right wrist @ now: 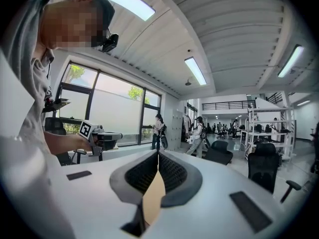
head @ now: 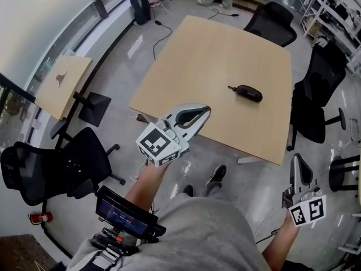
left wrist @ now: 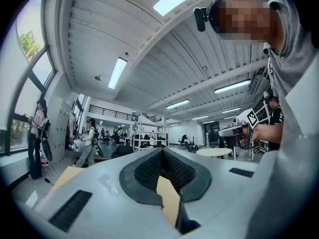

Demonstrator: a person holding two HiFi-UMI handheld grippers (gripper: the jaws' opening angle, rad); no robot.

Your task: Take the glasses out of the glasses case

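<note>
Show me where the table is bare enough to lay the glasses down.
The table holds only the case, right of centre. Bare: the whole left half up to the far corner, and the strip between case and near edge. The left gripper hangs over the near edge; a chair crowds the right edge.

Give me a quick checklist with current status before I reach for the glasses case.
1. Dark brown oval glasses case located: ok, it lies alone on the light wooden table.
2. Case lid: appears closed, so opening is not yet done.
3. Left claw empty: ok, jaws together, nothing between them.
4. Right claw empty: ok, jaws together.
5. Claws open for a grasp: not ok, both are shut.
6. Claws at the case: not ok, both are short of it.
</note>
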